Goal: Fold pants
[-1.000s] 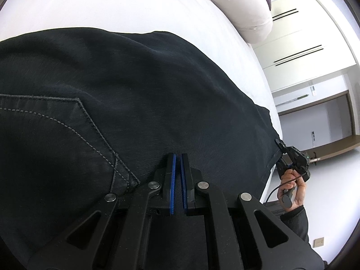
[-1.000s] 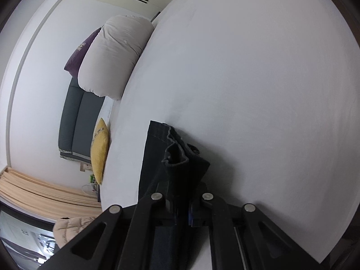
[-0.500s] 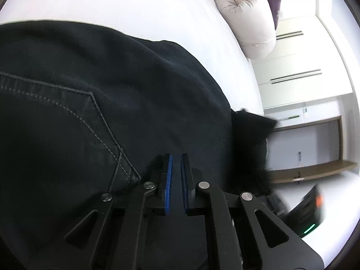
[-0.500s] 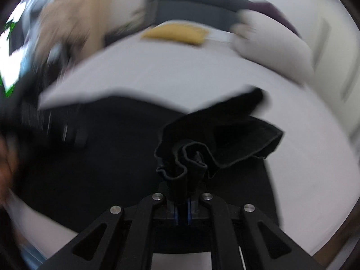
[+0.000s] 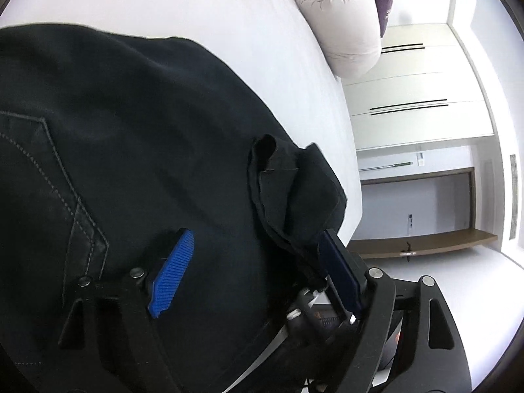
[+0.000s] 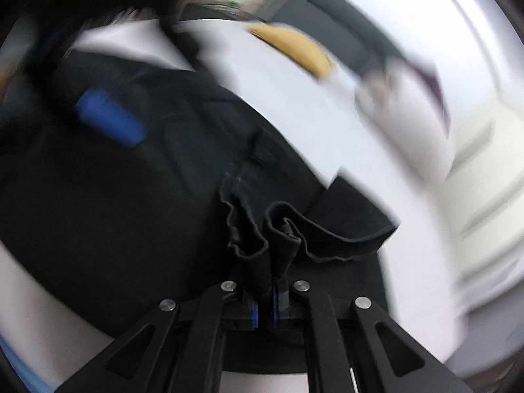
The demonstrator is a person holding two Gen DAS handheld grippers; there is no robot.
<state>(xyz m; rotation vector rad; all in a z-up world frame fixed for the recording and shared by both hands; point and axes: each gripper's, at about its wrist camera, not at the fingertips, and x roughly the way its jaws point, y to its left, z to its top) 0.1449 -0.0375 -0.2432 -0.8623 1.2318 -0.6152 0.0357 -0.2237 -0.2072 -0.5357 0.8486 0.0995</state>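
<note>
Right gripper (image 6: pixel 265 308): jaws nearly closed, pinching a bunched hem of the black pants (image 5: pixel 137 137); carried from the far end of the bed a second ago to a spot over the seat of the garment. In the left wrist view, that hem bundle (image 5: pixel 294 196) now at 3 o'clock, laid on the upper part of the pants and touching the right-hand pad of the left gripper (image 5: pixel 255 262).

Left gripper: jaws sprung wide in the last half second, having been almost shut a second ago; nothing clamped, blue pads apart, black cloth lying between and beneath them.

Pants spread dark across the white bed (image 5: pixel 203 6), back pocket stitching (image 5: pixel 62 196) at 9 o'clock. Legs apparently brought over toward the waist: one lengthwise fold likely near done, hem not yet released. Wide left jaws probably ready to take or pin the layers.

Farther off at 1 o'clock, a pale pillow (image 5: pixel 340 23); beyond, white cupboards (image 5: pixel 412 75).
</note>
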